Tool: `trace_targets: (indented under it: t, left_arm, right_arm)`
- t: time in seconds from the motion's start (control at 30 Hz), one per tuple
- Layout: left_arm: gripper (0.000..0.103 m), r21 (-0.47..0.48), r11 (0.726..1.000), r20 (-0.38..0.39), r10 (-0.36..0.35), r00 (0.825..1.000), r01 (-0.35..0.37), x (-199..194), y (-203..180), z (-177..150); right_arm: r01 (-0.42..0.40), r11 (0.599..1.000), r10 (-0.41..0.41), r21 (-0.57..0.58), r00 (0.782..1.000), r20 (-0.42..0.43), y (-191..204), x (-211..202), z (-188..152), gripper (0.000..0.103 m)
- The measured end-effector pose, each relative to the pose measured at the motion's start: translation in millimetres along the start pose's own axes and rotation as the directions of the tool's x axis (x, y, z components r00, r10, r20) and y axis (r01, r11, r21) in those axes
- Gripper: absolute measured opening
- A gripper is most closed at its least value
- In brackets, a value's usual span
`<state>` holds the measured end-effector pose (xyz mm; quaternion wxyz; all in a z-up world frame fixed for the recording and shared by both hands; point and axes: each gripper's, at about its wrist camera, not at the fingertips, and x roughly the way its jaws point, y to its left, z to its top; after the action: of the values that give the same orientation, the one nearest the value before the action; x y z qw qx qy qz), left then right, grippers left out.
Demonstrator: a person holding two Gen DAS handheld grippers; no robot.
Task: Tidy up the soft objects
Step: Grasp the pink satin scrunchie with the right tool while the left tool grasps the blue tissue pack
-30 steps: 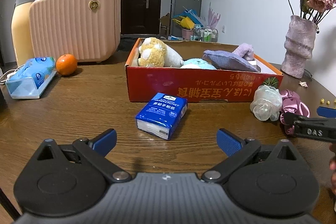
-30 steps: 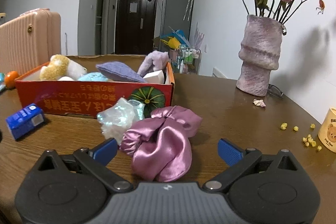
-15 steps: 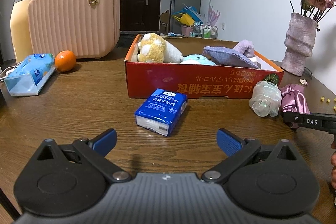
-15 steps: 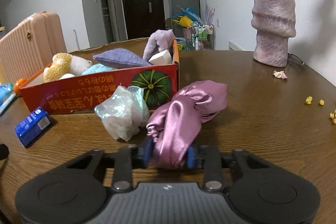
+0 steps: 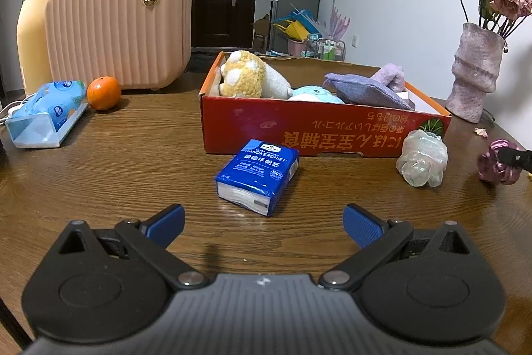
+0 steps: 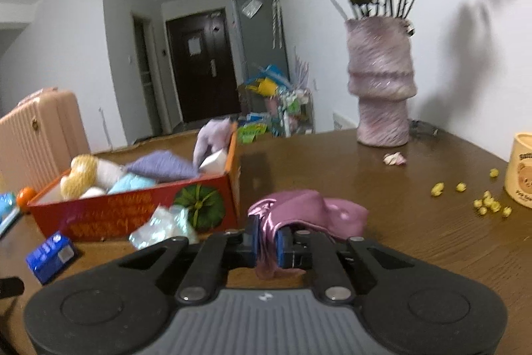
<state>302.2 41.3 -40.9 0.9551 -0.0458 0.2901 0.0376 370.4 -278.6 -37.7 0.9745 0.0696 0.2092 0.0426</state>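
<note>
My right gripper (image 6: 267,243) is shut on a pink satin scrunchie (image 6: 309,213), which hangs from the pads just above the table; the scrunchie (image 5: 497,162) also shows at the right edge of the left wrist view. The red cardboard box (image 5: 299,128) holds plush toys and a purple pillow (image 5: 365,88). A clear crumpled scrunchie (image 5: 422,162) lies by the box's front right corner. My left gripper (image 5: 262,220) stands open and empty, just short of a blue tissue pack (image 5: 257,172).
A pink case (image 5: 119,29), a yellow bottle (image 5: 31,32), an orange (image 5: 103,92) and a wipes pack (image 5: 46,112) sit at the left. A pink vase (image 6: 380,82) of flowers stands behind the box, with a cup (image 6: 520,175) and yellow crumbs (image 6: 485,205) at right.
The right gripper closed on the pink scrunchie, then lifted it and carried it to the right, away from the clear scrunchie, rolling a little. The left gripper stayed put.
</note>
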Motion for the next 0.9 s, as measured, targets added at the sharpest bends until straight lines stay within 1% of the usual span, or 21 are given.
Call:
trace_targets:
  t: [0.1, 0.2, 0.37, 0.57, 0.77, 0.9]
  left_arm:
    - [0.103, -0.002, 1.000, 0.005, 0.004, 1.000, -0.004, 0, 2, 1]
    - [0.103, 0.002, 1.000, 0.023, 0.019, 1.000, -0.019, 0, 6, 4]
    - [0.103, -0.005, 0.999, 0.013, 0.032, 0.999, -0.032, 9, 20, 9]
    - [0.103, 0.018, 0.999, -0.004, 0.031, 1.000, -0.031, 25, 28, 14]
    - [0.103, 0.078, 0.996, -0.011, 0.034, 0.999, -0.033, 51, 20, 23]
    - [0.103, 0.078, 0.997, -0.068, 0.017, 0.998, -0.012, 72, 18, 28]
  right_arm:
    - [0.003, 1.000, -0.003, 0.013, 1.000, 0.013, -5, -3, 3, 0.009]
    - [-0.012, 1.000, 0.011, 0.025, 0.999, 0.037, -7, -9, 5, 0.008]
    - [-0.035, 0.999, 0.034, 0.020, 0.997, 0.073, -4, -18, 9, 0.008]
    - [-0.062, 0.998, 0.057, 0.033, 0.991, 0.123, -6, -29, 17, 0.008]
    - [-0.063, 0.997, 0.056, 0.042, 0.988, 0.142, -7, -33, 19, 0.008]
    - [-0.051, 0.998, 0.045, 0.043, 0.989, 0.139, -7, -31, 18, 0.008]
